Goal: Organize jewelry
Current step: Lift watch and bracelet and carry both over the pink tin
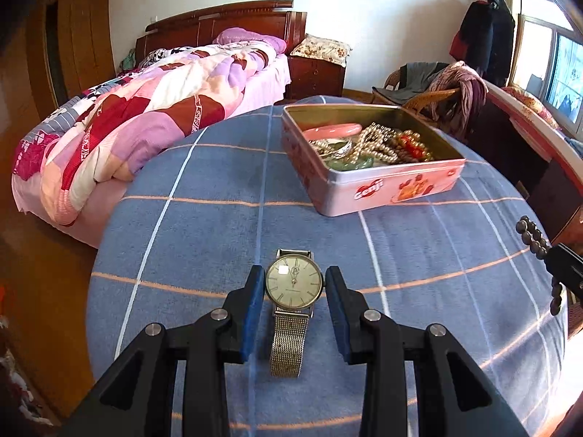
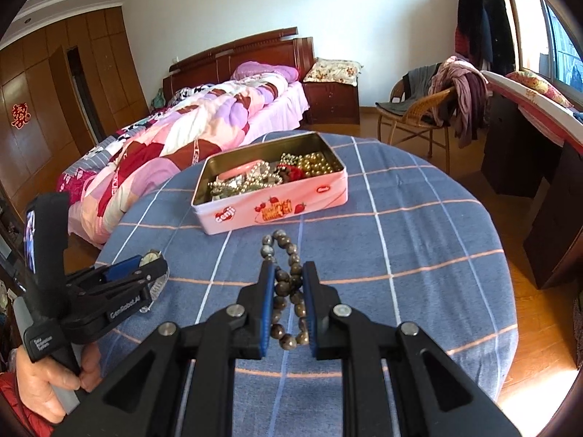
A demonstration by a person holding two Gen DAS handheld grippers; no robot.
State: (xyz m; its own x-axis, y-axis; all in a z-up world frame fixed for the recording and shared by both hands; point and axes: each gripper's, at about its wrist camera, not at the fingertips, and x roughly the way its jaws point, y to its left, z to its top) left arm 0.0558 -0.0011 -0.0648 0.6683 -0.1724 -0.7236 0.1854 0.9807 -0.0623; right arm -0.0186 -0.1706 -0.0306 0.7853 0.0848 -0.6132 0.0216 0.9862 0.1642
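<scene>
The left claw stands apart, its blue pads flanking the round face of the wristwatch without yet pressing it; the watch lies flat on the blue checked cloth of the counter, near the edge closest to the camera, its mesh strap running back between the fingers. The right claw is clamped on a dark bead bracelet, whose loop sticks out past the fingertips and hangs down behind them, held above the cloth towards the counter's middle. Beyond both, towards the far edge, sits the open pink tin, already holding a pink bangle, pearl strands and red beads. The step in hand appears to be taking up the watch while the bracelet waits to go into the tin. To do it well, the left claw should probably settle low enough that the pads meet the case rim rather than the glass, close squarely across the face so it does not pivot, and lift slowly, since the loose strap may drag or swing. The bracelet's hanging loop could catch the tin wall, so it should likely be carried in from above.
</scene>
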